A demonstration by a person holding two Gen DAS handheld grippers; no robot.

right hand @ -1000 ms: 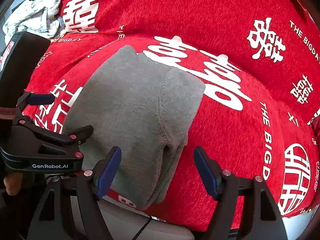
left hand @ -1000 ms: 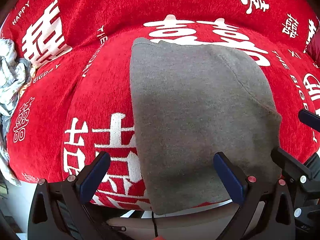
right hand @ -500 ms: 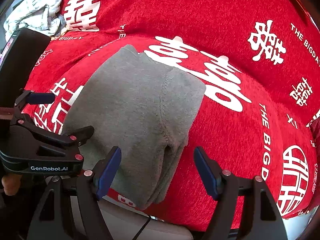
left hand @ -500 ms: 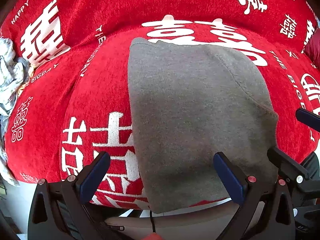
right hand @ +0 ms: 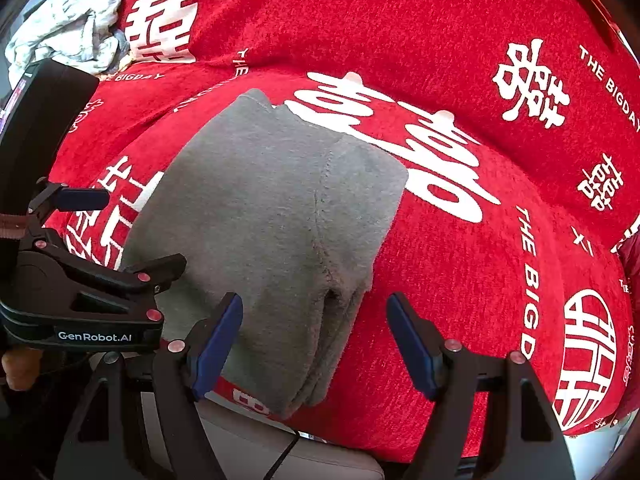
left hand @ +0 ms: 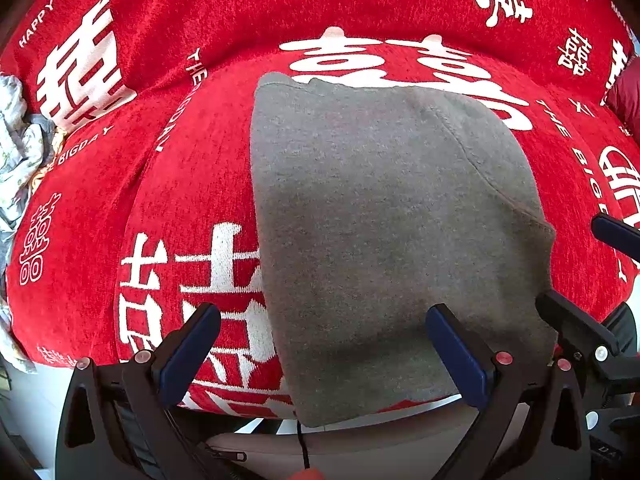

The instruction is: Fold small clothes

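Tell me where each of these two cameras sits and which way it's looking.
Left wrist: on the left gripper, looking steeply down at the folded grey garment; its open fingers show.
Right wrist: on the right gripper, looking down at the garment's right edge; open fingers show, left gripper beside.
Shared: garment, red printed blanket, crumpled pale cloth.

Left gripper (left hand: 320,348): jaws spread wide, both blue pads bare, nothing pinched; sits at the bottom of the left wrist view, pointing steeply down. Right gripper (right hand: 316,340): likewise wide open, pads clear of any contact, low in the right wrist view, angled steeply down. Left gripper body also visible at left edge of the right wrist view, with a fingertip of the person's left hand (right hand: 18,368) showing beneath it. Right gripper intrudes at right edge of the left wrist view.
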